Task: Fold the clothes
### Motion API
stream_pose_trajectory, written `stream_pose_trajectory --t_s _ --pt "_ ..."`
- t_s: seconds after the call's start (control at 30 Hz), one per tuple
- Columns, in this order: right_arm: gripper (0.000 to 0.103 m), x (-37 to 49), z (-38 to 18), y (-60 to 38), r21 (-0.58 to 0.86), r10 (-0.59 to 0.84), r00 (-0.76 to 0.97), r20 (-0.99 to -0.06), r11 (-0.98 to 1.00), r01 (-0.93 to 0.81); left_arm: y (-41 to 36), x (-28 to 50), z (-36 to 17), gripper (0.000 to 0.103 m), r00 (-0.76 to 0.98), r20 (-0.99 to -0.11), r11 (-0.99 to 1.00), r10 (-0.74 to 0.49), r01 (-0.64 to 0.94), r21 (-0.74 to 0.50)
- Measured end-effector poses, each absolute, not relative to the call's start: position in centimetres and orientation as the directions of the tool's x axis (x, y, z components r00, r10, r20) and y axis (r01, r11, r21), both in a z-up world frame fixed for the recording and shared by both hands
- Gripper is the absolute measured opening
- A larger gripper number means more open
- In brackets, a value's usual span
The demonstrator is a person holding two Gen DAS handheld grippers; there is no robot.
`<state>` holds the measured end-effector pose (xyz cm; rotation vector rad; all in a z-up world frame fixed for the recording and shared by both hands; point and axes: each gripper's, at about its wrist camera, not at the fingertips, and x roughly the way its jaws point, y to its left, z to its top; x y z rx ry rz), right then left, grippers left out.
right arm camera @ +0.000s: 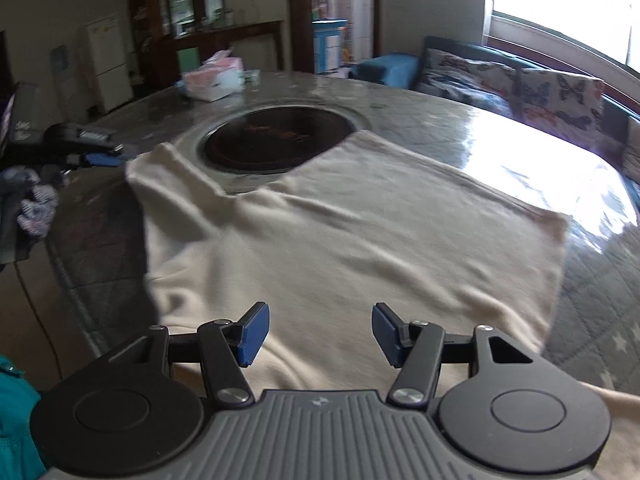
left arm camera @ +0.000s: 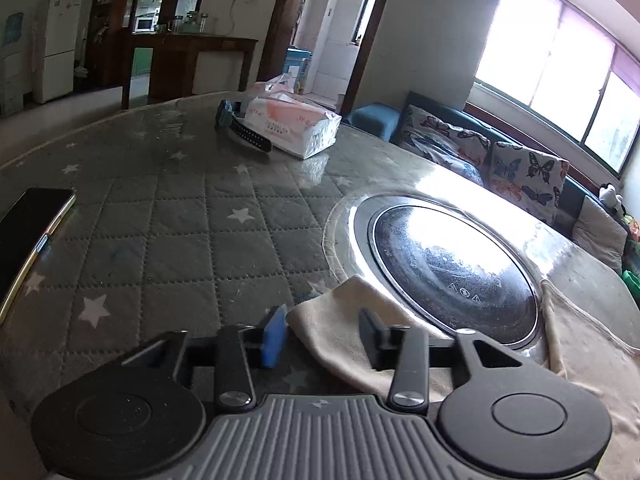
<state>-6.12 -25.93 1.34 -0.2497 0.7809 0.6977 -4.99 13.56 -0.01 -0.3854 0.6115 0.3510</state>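
A cream garment [right arm camera: 352,232] lies spread flat on the round table, with one sleeve end [right arm camera: 160,168] at the left and its far edge over the black round hob. My right gripper [right arm camera: 318,334] is open just above the garment's near part, holding nothing. My left gripper [left arm camera: 324,338] is open low over the sleeve end [left arm camera: 332,328], with the cloth lying between its jaws. The left gripper also shows in the right wrist view [right arm camera: 100,158], beside the sleeve end.
The table [left arm camera: 168,216] has a grey quilted star cover under clear film, and a black round hob [left arm camera: 452,264] in its middle. A tissue pack [left arm camera: 292,124], a dark watch [left arm camera: 244,130] and a phone [left arm camera: 28,236] lie on it. Patterned clothes [right arm camera: 32,204] sit at the left edge.
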Motion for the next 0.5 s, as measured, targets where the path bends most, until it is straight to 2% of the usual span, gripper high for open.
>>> stream_pose_trajectory --t_s 0.13,0.2,0.3,0.5 --pt "0.058 -6.8 0.7 -24.2 0.045 0.505 0.448 -0.738 0.699 -0.714 13.2 -4.5 -0.3 0.038 0.758 -0.623 0.874 0.193 -0.421 -0.241" --pt "0.058 -7.4 0.5 -23.4 0.041 0.513 0.423 -0.747 0.671 -0.741 13.1 -4.3 -0.5 0.024 0.756 -0.627 0.876 0.19 -0.418 -0.239" --pt "0.058 -8.2 0.6 -22.2 0.017 0.522 0.413 -0.747 0.635 -0.772 13.3 -4.2 -0.7 0.011 0.756 -0.626 0.872 0.19 -0.424 -0.247" --pt "0.058 -7.5 0.7 -20.0 0.022 0.549 0.401 -0.733 0.608 -0.794 13.7 -4.7 -0.5 0.007 0.764 -0.615 0.863 0.196 -0.432 -0.261"
